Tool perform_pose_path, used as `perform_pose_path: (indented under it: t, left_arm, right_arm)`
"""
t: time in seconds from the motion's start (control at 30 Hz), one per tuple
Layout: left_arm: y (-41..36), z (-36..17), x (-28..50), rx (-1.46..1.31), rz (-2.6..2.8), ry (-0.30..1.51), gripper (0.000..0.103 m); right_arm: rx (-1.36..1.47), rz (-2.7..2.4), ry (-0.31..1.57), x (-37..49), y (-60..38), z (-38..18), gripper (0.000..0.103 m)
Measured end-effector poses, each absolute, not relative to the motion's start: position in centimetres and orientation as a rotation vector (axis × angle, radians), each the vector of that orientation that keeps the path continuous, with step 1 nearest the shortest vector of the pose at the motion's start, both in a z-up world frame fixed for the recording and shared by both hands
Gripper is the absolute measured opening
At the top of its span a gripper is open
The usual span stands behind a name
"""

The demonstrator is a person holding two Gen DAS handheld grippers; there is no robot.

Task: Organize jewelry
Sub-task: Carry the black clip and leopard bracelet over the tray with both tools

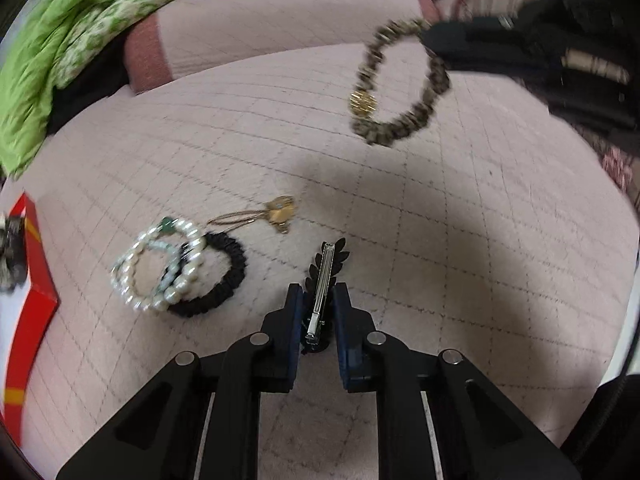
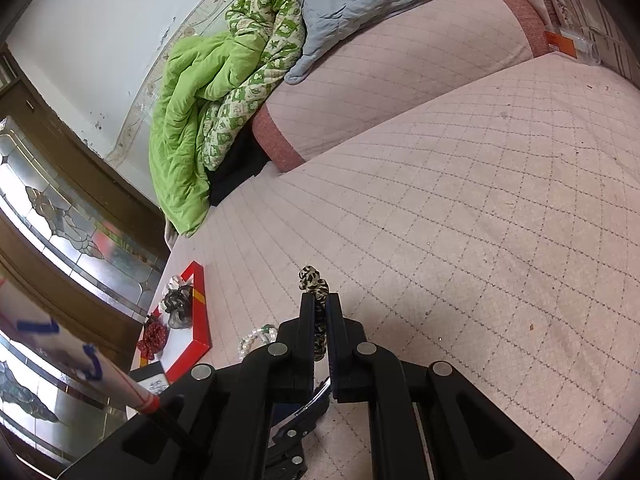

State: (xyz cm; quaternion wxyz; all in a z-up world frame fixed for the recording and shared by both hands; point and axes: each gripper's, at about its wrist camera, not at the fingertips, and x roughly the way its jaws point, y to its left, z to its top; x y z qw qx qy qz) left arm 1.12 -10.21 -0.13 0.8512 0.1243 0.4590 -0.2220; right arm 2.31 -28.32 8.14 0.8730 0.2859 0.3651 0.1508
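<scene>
My left gripper [image 1: 318, 292] is shut on a black leaf-shaped hair clip [image 1: 325, 280] with a silver bar, held just above the pink quilted bed. My right gripper [image 2: 318, 300] is shut on a leopard-print scrunchie [image 2: 316, 284]; in the left wrist view the scrunchie [image 1: 400, 84] hangs in the air with a gold bead, held by the right gripper [image 1: 430, 36]. On the bed to the left lie pearl bracelets [image 1: 160, 266], a black scrunchie [image 1: 224, 280] and a gold hair tie [image 1: 272, 212].
A red-rimmed tray [image 2: 198, 320] at the bed's left edge holds a grey scrunchie [image 2: 178, 306] and a red one [image 2: 154, 338]. The tray also shows in the left wrist view [image 1: 34, 280]. A green quilt [image 2: 192, 120] and grey blanket [image 2: 360, 0] lie at the back.
</scene>
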Motion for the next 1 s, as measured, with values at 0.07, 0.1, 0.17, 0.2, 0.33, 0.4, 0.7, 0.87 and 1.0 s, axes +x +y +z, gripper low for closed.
perform_pose_path:
  t: [0.07,0.1,0.17,0.2,0.33,0.4,0.7,0.87,1.0]
  left_arm:
    - [-9.0,0.5,1.0,0.22,-0.45,0.952,0.015]
    - [-8.6,0.7,1.1,0.212,-0.443,0.946,0.015]
    - [-7.4,1.5,1.1,0.184,-0.423,0.935,0.015]
    - [-6.9,2.0,1.1,0.17,-0.414,0.926,0.015]
    - [-5.4,3.6,0.4,0.133,-0.384,0.898,0.015]
    - [-4.6,4.4,0.3,0.124,-0.364,0.879,0.015]
    - [-0.8,5.7,0.1,0.096,-0.295,0.835,0.015]
    - [1.5,6.0,0.4,0.069,-0.261,0.824,0.015]
    - [3.1,6.0,0.6,0.054,-0.242,0.816,0.015]
  right_arm:
    - [0.588,0.32,0.76,2.2,-28.1,8.3,0.006]
    - [0.583,0.326,0.76,2.1,-27.9,8.3,0.006]
    - [0.576,0.334,0.76,2.0,-27.6,8.4,0.006]
    - [0.574,0.339,0.761,2.0,-27.5,8.4,0.006]
    - [0.568,0.365,0.77,2.0,-26.5,8.3,0.006]
    - [0.554,0.38,0.776,2.0,-25.8,8.1,0.006]
    - [0.51,0.486,0.78,1.7,-22.6,7.8,0.006]
    - [0.485,0.511,0.787,2.0,-21.2,7.5,0.006]
    - [0.476,0.524,0.787,2.2,-20.2,7.4,0.006]
